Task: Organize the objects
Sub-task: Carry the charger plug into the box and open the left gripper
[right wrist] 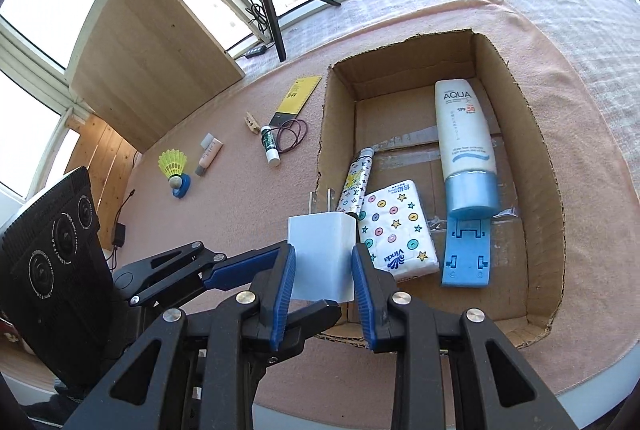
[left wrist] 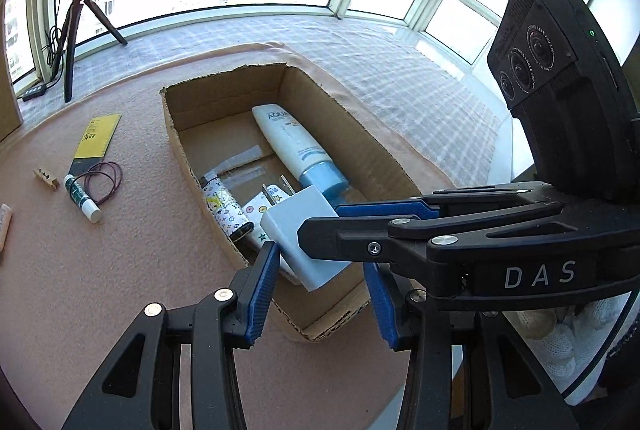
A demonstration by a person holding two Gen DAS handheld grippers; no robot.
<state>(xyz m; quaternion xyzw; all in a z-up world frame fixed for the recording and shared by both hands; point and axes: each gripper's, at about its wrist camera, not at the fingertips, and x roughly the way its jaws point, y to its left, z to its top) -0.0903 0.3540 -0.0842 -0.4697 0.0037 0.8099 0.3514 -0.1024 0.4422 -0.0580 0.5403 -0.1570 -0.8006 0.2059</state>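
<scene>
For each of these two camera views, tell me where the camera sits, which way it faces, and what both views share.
Left wrist: sits on the left hand-held gripper, facing down into the cardboard box; its own fingers show, and the right hand-held gripper crosses in holding the white charger.
Right wrist: sits on the right hand-held gripper, facing down at charger and box; the left hand-held gripper shows lower left.
Shared: charger, box, sunscreen tube.

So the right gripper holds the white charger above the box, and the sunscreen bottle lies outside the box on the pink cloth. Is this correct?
Not quite. The right gripper does hold the white charger above the box, but the sunscreen bottle lies inside the box, along its right wall, not on the pink cloth. The right wrist view shows this plainly.
</scene>
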